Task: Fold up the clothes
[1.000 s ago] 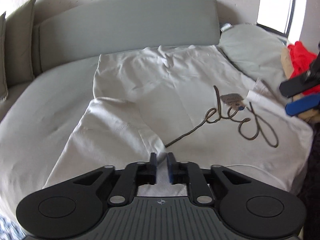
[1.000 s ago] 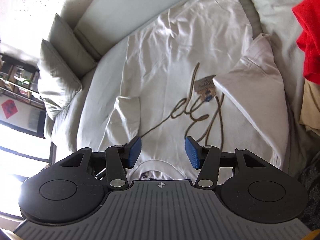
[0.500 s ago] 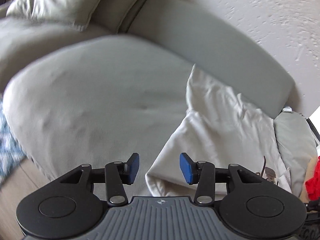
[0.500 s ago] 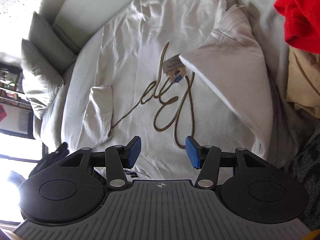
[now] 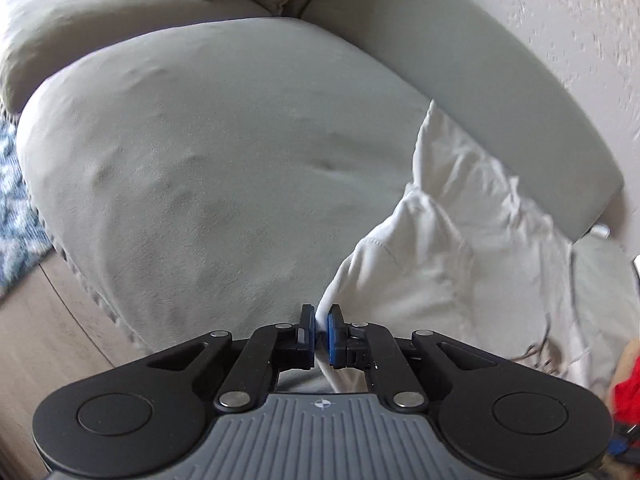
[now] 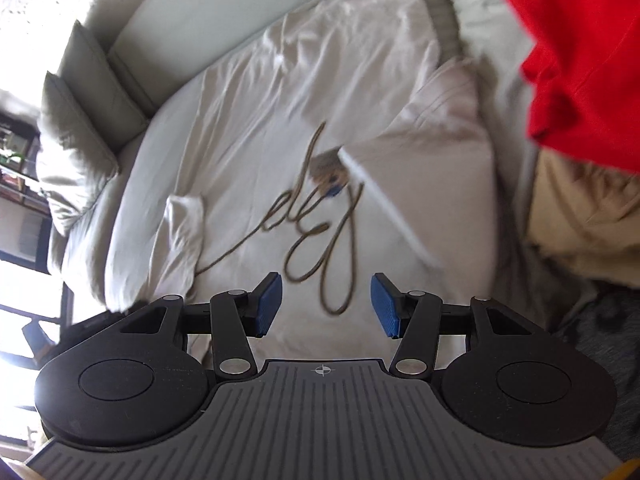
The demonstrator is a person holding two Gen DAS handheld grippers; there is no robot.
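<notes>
A white shirt lies flat on the grey sofa seat, with both sleeves folded in over its body. Brown script lettering and a small tag show on its front. My left gripper is at the shirt's near left edge. Its jaws are closing, and a fold of the white fabric is pinched between the pads. My right gripper hovers open over the shirt, just below the lettering, with nothing between its fingers.
A red garment and a beige one are piled to the right of the shirt. Grey cushions lean at the sofa's far left. A blue patterned rug and wood floor lie beyond the seat's left edge.
My left gripper let go of the folded sleeve, opened, swung left with a roll, and has closed on the shirt's left edge. The right gripper drifted slightly over the shirt and stayed open.
</notes>
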